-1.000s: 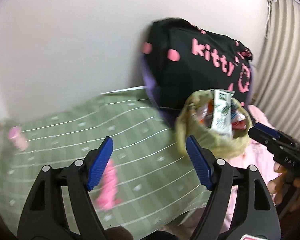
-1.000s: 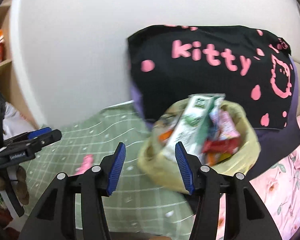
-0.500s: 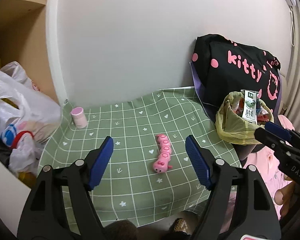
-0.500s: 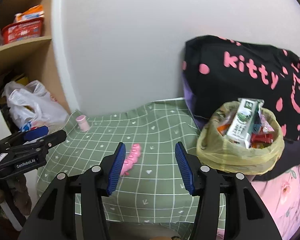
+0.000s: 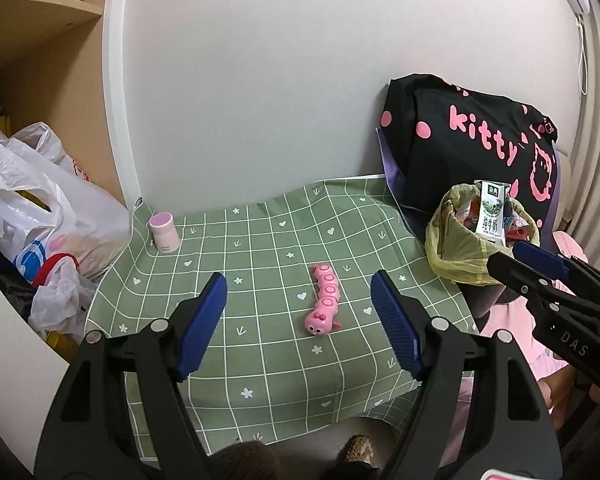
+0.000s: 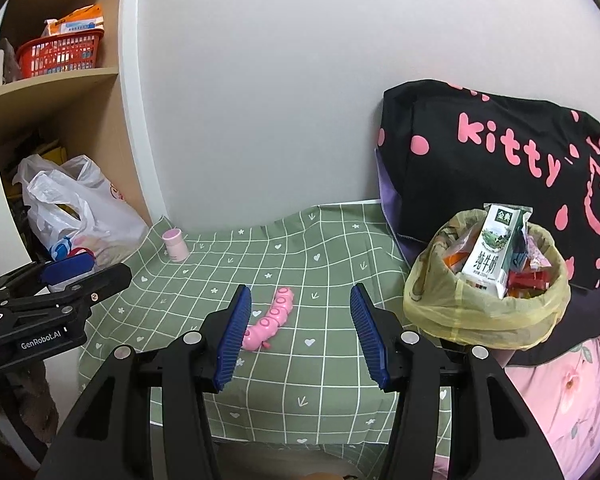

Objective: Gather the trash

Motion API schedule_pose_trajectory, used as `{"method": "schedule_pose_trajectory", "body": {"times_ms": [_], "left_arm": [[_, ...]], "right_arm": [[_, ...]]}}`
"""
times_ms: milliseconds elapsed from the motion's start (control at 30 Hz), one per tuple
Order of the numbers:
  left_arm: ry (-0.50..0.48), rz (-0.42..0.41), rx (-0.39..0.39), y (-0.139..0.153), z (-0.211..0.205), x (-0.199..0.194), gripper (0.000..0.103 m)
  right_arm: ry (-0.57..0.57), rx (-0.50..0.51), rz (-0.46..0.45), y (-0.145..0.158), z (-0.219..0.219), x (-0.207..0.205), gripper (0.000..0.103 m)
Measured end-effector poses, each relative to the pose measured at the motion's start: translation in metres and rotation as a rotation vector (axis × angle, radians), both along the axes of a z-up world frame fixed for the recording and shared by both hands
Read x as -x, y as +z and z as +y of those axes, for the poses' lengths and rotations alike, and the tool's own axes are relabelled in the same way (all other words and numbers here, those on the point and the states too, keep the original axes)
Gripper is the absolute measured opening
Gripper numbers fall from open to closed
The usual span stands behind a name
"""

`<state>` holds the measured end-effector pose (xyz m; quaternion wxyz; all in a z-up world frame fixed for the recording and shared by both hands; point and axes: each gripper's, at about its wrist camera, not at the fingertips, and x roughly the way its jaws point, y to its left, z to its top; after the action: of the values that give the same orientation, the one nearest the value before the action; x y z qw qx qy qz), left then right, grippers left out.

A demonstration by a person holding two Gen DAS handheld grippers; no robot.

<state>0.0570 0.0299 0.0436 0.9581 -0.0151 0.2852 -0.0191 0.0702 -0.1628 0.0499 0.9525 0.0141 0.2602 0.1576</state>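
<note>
Trash bag (image 6: 452, 300) full at table's right edge: milk carton (image 6: 490, 252) upright among wrappers.
Left gripper (image 5: 300, 320) and right gripper (image 6: 296, 332) both spread, empty, above green checked cloth (image 5: 260, 360); pink caterpillar toy (image 5: 324, 304), pink jar (image 5: 164, 232); white wall behind.

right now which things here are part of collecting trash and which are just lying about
Part of the job:
yellow trash bag
milk carton in the bag
wrappers in the bag

Just lying about:
pink caterpillar toy
pink bottle
black kitty bag
white plastic bags
</note>
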Motion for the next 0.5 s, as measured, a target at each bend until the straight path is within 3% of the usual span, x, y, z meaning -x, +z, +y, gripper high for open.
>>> {"method": "schedule_pose_trajectory", "body": {"times_ms": [500], "left_arm": [[-0.003, -0.005, 0.002, 0.0023, -0.0032, 0.0085, 0.071]], "right_arm": [[-0.018, 0.009, -0.011, 0.0004, -0.0018, 0.0073, 0.048]]}}
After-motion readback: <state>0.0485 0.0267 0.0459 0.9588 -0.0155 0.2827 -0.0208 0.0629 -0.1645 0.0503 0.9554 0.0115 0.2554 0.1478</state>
